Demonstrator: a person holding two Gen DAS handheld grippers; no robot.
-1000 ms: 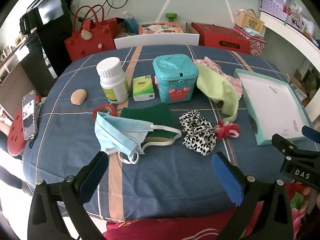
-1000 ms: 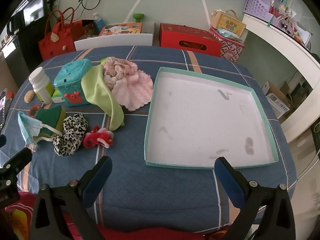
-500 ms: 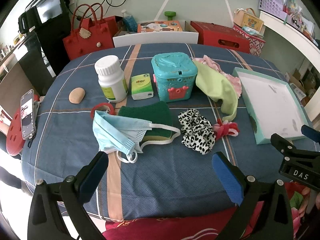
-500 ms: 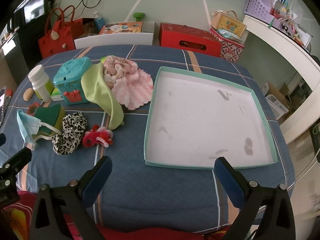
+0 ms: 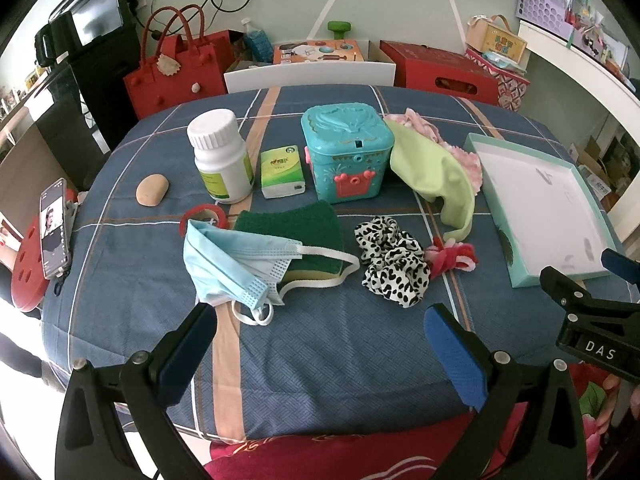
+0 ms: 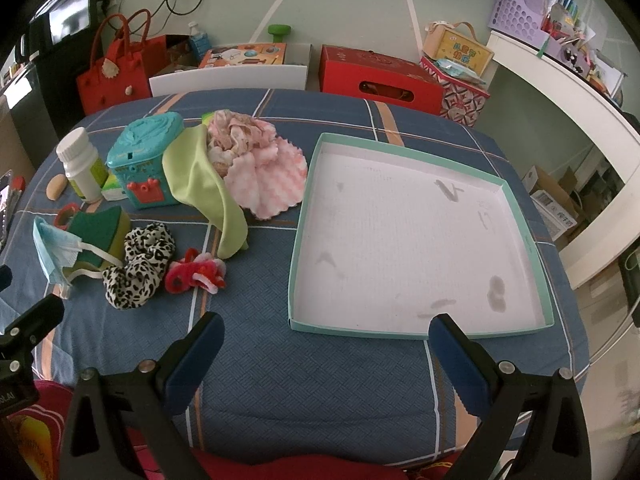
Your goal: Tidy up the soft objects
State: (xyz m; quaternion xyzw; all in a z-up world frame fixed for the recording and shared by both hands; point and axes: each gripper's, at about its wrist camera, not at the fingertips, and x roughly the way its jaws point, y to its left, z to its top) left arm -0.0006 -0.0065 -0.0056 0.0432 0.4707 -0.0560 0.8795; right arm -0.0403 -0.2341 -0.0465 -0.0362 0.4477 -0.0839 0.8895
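Observation:
Soft things lie across the blue checked tablecloth: a blue face mask (image 5: 232, 260) draped over a green sponge (image 5: 292, 228), a leopard-print scrunchie (image 5: 392, 264), a red-pink scrunchie (image 5: 452, 258), a lime cloth (image 5: 436, 172) and a pink frilly cloth (image 6: 264, 164). A shallow teal-rimmed tray (image 6: 420, 236) sits empty at the right. My left gripper (image 5: 320, 340) hangs open over the near table edge, just short of the mask. My right gripper (image 6: 326, 346) is open too, in front of the tray's near rim, holding nothing.
Hard items stand behind the soft ones: a white pill bottle (image 5: 220, 156), a small green box (image 5: 282, 172), a teal toy box (image 5: 346, 152), a tan stone (image 5: 151, 189) and a red ring (image 5: 200, 214). A phone (image 5: 54, 226) rests at the left edge.
Both views have drifted slightly; the objects sit a touch closer and higher in frame. Nothing on the table has moved and both grippers stay open.

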